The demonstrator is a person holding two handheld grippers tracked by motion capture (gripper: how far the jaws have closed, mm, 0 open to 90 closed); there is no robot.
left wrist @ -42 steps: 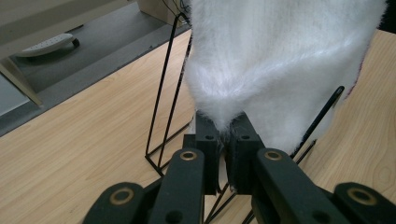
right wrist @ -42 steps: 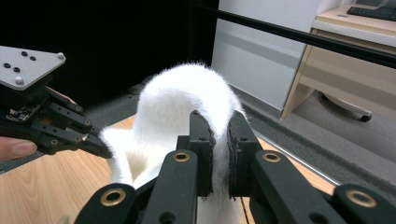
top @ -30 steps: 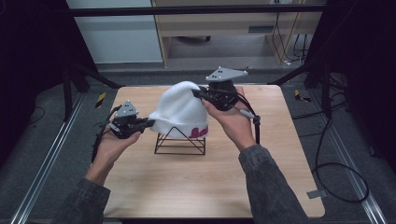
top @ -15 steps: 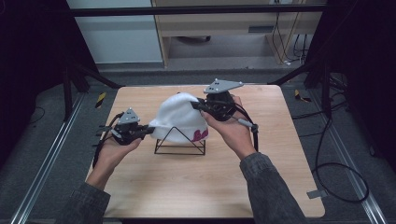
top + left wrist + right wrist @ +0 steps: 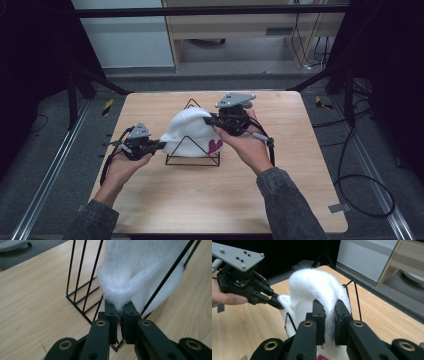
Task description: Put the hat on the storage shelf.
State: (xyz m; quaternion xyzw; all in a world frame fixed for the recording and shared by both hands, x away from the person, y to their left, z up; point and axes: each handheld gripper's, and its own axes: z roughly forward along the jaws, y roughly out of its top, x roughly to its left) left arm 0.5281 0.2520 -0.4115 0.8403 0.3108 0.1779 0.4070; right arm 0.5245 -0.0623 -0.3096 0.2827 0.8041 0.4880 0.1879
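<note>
A fluffy white hat [image 5: 192, 132] with a pink heart patch [image 5: 215, 146] lies draped over a black wire triangular stand [image 5: 192, 159] at mid-table. My left gripper [image 5: 161, 144] is shut on the hat's left edge; in the left gripper view its jaws pinch white fur [image 5: 121, 293] beside the stand's wires [image 5: 82, 281]. My right gripper [image 5: 207, 120] is shut on the hat's upper right side; in the right gripper view a fold of the hat [image 5: 318, 288] runs between its jaws, with the left gripper [image 5: 277, 303] farther off at the hat's other edge.
The wooden table [image 5: 295, 165] has bare surface in front and at both sides of the stand. Dark floor, metal rails [image 5: 47, 170] and cables [image 5: 360, 180] surround it. A pale cabinet [image 5: 250, 30] stands beyond the far edge.
Both grippers have come down with the hat, which now sits lower and wraps the wire stand more closely. The left gripper has moved slightly down and toward the stand.
</note>
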